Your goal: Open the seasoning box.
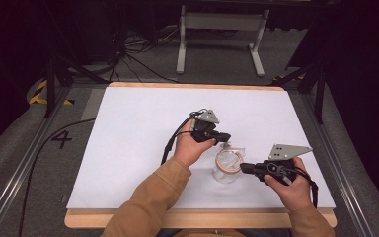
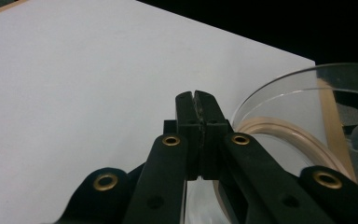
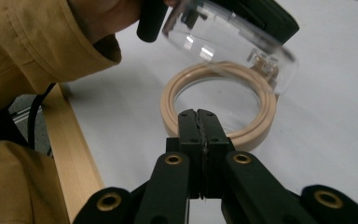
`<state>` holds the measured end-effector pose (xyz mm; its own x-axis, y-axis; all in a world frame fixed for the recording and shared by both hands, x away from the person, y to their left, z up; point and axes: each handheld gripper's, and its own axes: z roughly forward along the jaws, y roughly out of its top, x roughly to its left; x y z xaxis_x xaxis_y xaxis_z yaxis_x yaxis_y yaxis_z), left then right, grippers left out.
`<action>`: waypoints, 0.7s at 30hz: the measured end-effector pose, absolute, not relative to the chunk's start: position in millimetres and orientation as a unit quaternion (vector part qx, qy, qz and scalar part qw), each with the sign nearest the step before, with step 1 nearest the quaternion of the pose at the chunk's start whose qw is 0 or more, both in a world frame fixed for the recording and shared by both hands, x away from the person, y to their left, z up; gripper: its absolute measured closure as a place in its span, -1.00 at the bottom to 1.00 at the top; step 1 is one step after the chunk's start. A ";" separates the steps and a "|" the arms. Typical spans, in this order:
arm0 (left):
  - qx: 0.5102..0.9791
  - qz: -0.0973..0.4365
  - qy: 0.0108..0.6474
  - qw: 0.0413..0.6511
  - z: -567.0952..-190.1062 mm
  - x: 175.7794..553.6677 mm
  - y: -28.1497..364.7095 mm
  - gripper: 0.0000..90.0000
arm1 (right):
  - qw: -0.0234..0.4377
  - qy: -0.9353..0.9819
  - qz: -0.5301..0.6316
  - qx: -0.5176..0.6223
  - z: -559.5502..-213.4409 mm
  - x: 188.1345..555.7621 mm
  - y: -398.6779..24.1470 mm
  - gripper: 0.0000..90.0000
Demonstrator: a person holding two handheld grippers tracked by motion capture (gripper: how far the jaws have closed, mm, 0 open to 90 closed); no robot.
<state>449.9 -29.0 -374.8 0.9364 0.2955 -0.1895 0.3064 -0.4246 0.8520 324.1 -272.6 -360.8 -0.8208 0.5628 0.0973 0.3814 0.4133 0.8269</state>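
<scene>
One table (image 1: 128, 148) with a white top and a wooden edge. One person at its near side, two tan sleeves (image 1: 150, 197).

Two grippers. Left gripper (image 1: 223, 137): jaws pressed together in its own view, nothing visible between them; whether they pinch the lid's edge, cannot tell. Right gripper (image 1: 243, 168): jaws together, tips just at the near rim of the jar, nothing seen between them.

One clear glass jar (image 1: 226, 168) stands between the two grippers, just right of the left gripper's tips and just ahead of the right gripper's. One clear hinged lid (image 3: 228, 42), tilted up above the jar's mouth, with the left gripper at its top. One beige sealing ring (image 3: 219, 102) around the jar's mouth.
</scene>
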 end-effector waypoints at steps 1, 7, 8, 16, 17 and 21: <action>0.843 -0.003 0.178 0.507 -374.4 450.0 -28.5 0.99 | 0.100 0.833 0.465 0.282 -360.3 324.9 -272.1 1.00; 0.843 0.001 0.179 0.508 -370.7 449.0 -24.5 0.99 | 0.103 0.833 0.465 0.283 -360.6 325.3 -272.1 1.00; 0.841 0.004 0.180 0.510 -368.0 448.4 -21.1 0.99 | 0.102 0.832 0.465 0.283 -360.5 325.3 -272.2 1.00; 0.837 0.021 0.191 0.512 -354.3 442.8 -2.1 0.99 | 0.108 0.831 0.470 0.277 -359.1 326.5 -272.2 1.00; 0.838 0.022 0.192 0.510 -352.3 441.4 1.0 0.98 | 0.108 0.830 0.472 0.276 -358.4 326.8 -272.4 1.00; 0.842 0.032 0.199 0.500 -345.2 434.7 13.9 0.95 | 0.110 0.827 0.479 0.273 -355.8 329.9 -273.7 1.00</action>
